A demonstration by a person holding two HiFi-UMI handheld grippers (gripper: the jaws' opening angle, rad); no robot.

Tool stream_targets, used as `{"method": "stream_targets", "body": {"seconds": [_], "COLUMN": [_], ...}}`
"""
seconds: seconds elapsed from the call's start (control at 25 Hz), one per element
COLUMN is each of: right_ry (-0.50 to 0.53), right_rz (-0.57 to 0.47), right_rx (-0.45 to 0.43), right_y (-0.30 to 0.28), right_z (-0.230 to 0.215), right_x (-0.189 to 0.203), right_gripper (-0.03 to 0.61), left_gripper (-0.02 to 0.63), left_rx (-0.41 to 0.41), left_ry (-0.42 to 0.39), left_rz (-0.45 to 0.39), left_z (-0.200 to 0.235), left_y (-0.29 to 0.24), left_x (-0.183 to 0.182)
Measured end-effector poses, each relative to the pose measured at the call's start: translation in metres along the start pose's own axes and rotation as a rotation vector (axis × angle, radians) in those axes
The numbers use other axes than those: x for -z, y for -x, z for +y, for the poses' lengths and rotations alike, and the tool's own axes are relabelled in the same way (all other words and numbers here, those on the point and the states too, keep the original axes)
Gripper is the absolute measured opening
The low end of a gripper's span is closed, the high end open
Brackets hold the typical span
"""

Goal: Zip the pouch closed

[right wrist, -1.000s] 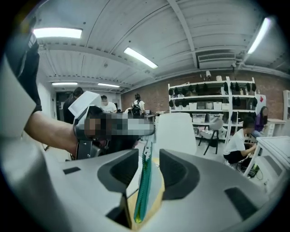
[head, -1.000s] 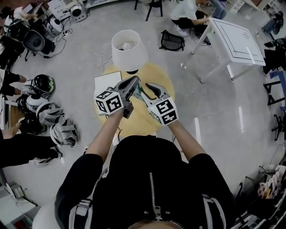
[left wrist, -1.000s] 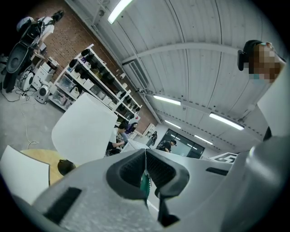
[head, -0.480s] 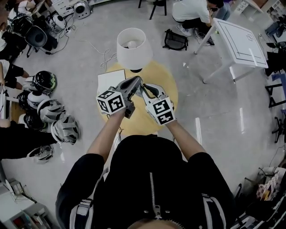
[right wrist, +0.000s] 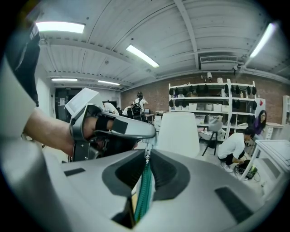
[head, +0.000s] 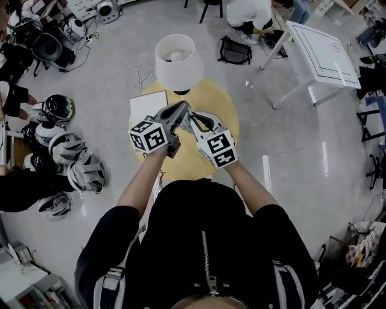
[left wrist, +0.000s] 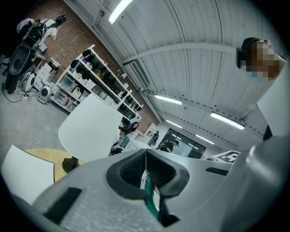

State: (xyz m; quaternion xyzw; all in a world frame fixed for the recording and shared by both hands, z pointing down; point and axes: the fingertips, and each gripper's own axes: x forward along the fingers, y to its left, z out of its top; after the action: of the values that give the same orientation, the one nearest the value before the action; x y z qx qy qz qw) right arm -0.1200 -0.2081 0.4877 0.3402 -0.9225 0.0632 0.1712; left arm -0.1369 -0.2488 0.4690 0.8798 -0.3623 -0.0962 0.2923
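Note:
I hold a small pouch with a teal zipper (right wrist: 144,190) in the air between both grippers, above a round yellow table (head: 222,99). My left gripper (left wrist: 146,154) is shut on the pouch's teal edge (left wrist: 151,199); it also shows in the right gripper view (right wrist: 113,131). The jaws of my right gripper (right wrist: 148,152) are closing, with the metal zipper pull (right wrist: 147,157) and the teal tape pinched between them. In the head view the left gripper (head: 180,110) and the right gripper (head: 192,118) meet tip to tip, and the pouch is almost hidden there.
A white lampshade (head: 176,63) stands at the table's far edge and a white sheet (head: 146,104) lies at its left. Several helmets (head: 66,151) lie on the floor at the left. A white table (head: 322,51) and a crouching person (head: 247,12) are at the far right.
The right gripper's jaws, spread wide a second ago, have drawn together round the zipper. Both hands have stayed where they were, and the left gripper keeps its hold.

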Motion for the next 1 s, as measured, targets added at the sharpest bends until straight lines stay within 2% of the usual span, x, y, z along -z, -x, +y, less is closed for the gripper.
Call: {"method": "stream_targets", "body": {"seconds": [0.2, 0.36, 1.0], "right_ry": [-0.003, -0.014, -0.059], "right_rz": [0.009, 0.007, 0.019], "right_rx": [0.001, -0.005, -0.019], "right_y": [0.006, 0.009, 0.018], "right_z": [-0.001, -0.003, -0.004], "right_x": [0.011, 0.016, 0.032], "right_gripper": [0.041, 0.041, 0.041], "left_gripper": [0.005, 0.005, 0.005], "left_rx": [-0.002, 0.004, -0.022], "left_ry": [0.018, -0.007, -0.01], "left_rz": [-0.025, -0.013, -0.048], "left_z": [0.002, 0.0, 0.006], "left_y": [-0.001, -0.002, 0.001], "left_x": [-0.004, -0.006, -0.018]}}
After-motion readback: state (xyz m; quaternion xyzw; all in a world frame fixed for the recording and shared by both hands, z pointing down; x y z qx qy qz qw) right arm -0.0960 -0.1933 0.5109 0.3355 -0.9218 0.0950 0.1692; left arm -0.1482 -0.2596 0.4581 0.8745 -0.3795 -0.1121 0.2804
